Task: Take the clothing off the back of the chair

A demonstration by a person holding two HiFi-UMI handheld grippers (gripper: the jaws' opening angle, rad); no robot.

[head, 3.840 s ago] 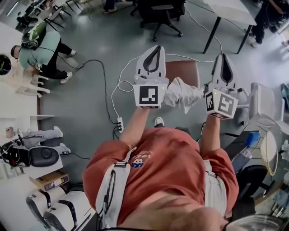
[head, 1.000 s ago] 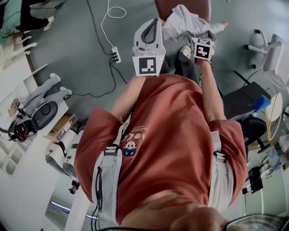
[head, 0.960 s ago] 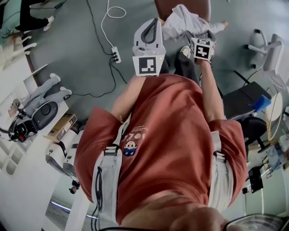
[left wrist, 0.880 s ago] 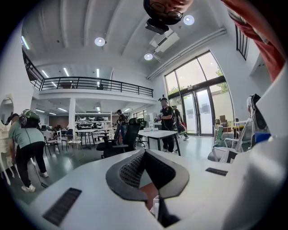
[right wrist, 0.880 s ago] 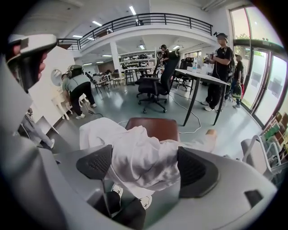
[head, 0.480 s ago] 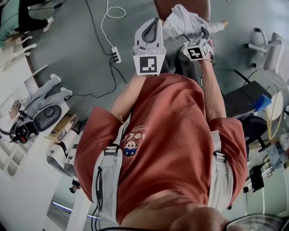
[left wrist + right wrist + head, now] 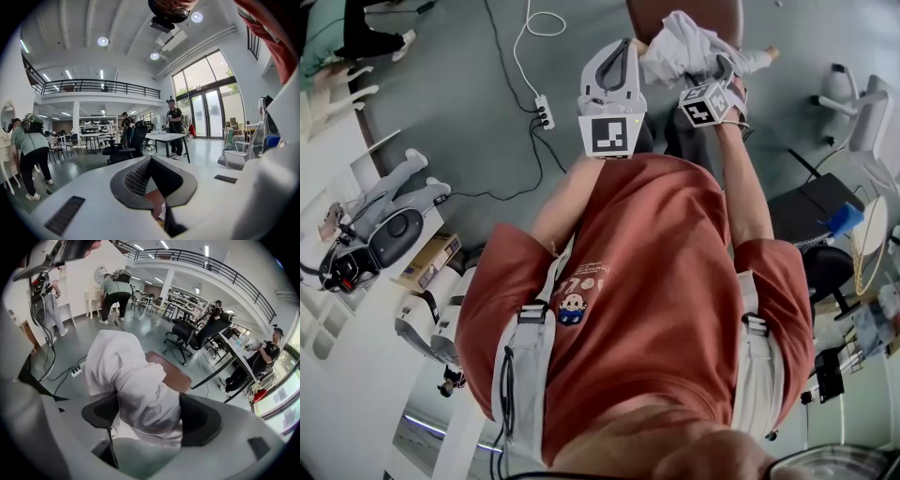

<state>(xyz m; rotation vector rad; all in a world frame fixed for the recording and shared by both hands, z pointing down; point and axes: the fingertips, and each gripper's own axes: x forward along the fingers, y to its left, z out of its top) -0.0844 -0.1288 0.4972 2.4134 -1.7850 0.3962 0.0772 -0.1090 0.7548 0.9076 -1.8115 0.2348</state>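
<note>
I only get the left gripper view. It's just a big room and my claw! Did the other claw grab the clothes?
Observer: Yes. The right gripper is shut on the white clothing.
Operator: Is it off the chair?
Observer: It is bunched up over the brown chair. I can't tell whether it hangs clear.
Operator: Where is my claw?
Observer: The left gripper is just left of the clothing, level with the right one.

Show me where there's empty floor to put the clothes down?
Bare grey floor lies left of the power strip, and more between the brown chair and the white chair. The left edge is crowded with boxes and machines.
</note>
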